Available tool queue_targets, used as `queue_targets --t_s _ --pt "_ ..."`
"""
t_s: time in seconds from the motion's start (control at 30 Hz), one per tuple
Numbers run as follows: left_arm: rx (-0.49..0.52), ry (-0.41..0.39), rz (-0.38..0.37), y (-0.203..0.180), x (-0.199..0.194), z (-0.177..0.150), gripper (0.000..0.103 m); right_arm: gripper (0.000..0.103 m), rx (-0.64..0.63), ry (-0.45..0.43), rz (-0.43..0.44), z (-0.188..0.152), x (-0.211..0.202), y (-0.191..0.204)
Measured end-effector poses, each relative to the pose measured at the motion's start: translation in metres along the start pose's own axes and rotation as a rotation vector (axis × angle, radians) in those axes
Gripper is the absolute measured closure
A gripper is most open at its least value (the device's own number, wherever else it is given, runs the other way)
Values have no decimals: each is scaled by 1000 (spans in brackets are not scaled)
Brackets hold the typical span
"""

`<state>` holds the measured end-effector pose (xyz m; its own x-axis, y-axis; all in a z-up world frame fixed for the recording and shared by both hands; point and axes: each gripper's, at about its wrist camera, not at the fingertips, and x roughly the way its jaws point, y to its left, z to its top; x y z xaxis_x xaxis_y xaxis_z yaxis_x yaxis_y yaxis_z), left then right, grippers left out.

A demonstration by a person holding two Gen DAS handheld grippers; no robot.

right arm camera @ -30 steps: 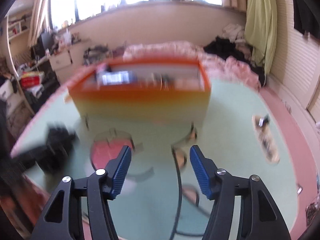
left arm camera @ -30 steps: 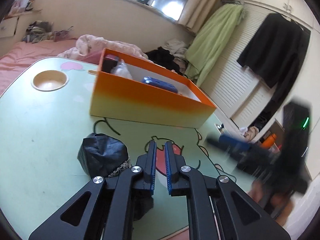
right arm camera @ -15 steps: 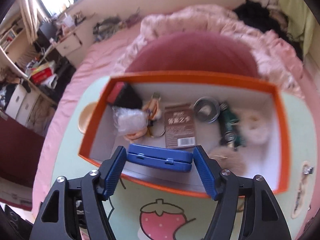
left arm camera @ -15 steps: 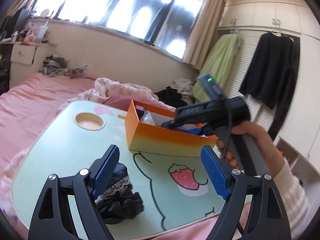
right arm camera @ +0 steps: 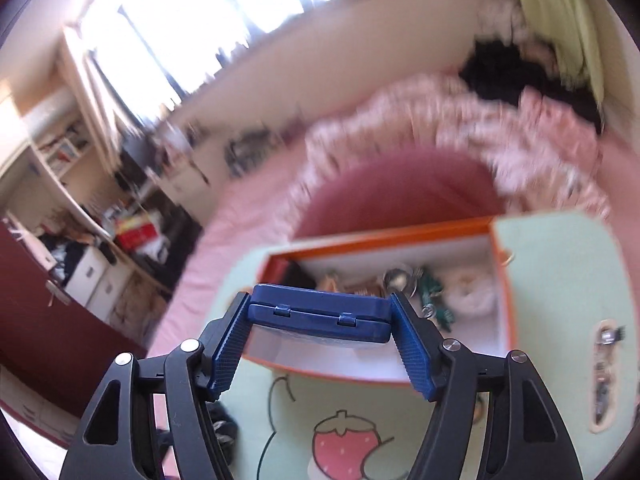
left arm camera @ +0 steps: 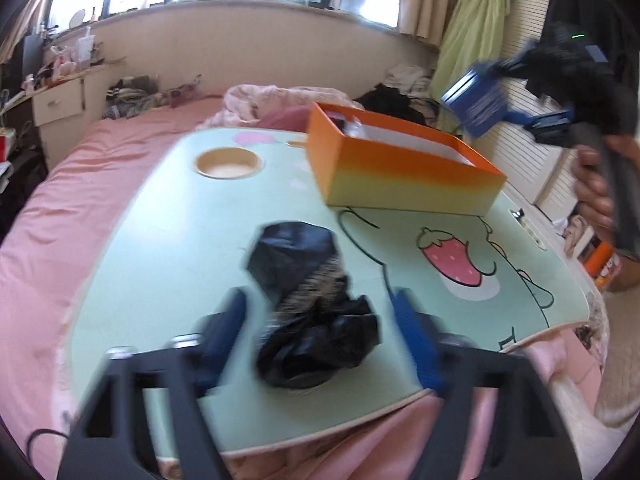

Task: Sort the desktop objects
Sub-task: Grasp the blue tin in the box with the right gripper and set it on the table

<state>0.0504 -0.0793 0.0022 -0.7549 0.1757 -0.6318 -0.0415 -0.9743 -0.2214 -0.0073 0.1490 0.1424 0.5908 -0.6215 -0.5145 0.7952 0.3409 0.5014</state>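
Blue case point(right arm camera: 320, 316) lifted out of orange box point(right arm camera: 502, 280) by right hand-held gripper point(right arm camera: 320, 344), left hand-held gripper point(left arm camera: 320, 320) jaws closing around black bundle point(left arm camera: 308, 300).

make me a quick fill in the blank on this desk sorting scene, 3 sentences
1. The right gripper is clamped on a flat case coloured ____.
2. The crumpled black bag lies between the fingers of the ____ gripper.
3. The table print shows a red ____.

Missing words: blue; left; strawberry
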Motion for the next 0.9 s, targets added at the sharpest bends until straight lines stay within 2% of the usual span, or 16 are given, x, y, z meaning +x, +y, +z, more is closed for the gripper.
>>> queue_targets --t_s 0.03,0.13,0.2,0.3,0.37,0.4,0.43,0.5,0.57,0.6,0.67,0.7,0.73,0.8,0.9 --pt "3 10 -24 -1 5 -1 61 35 -38 -17 -21 -11 -14 6" --pt "3 10 -70 -11 21 8 62 35 -91 5 -80 -42 -20 7" --pt "-2 34 -125 -27 31 18 62 36 -103 27 -134 -63 -9 1" --pt "-15 81 -190 -44 56 32 62 37 -121 66 -156 -85 16 -10" --pt "-44 90 -244 -51 59 38 59 36 -114 96 -152 -92 31 -18" --pt "-43 85 -255 -53 57 39 53 36 -115 89 -156 -94 35 -22" --pt "-43 80 -250 -52 54 39 43 37 -118 91 -173 -95 39 -24" --pt "-45 40 -219 -52 42 36 31 37 -130 79 -159 -98 40 -27" --pt "-41 -25 -196 -50 27 32 27 36 -151 12 -134 -101 31 -25" --pt "-38 -42 -183 -49 22 30 25 36 -158 -50 -159 -104 22 -23" --pt "-27 -62 -152 -47 14 28 24 29 -182 -126 -188 -109 5 -15" --pt "-19 -66 -138 -46 10 27 24 22 -202 -149 -172 -115 -5 -11" --pt "-15 -67 -131 -45 8 28 24 19 -213 -147 -160 -120 -11 -7" --pt "-5 -80 -111 -43 2 29 24 18 -222 -113 -171 -132 -17 -4" --pt "17 -106 -31 -43 -2 38 24 18 -220 -6 -216 -154 -15 -10"
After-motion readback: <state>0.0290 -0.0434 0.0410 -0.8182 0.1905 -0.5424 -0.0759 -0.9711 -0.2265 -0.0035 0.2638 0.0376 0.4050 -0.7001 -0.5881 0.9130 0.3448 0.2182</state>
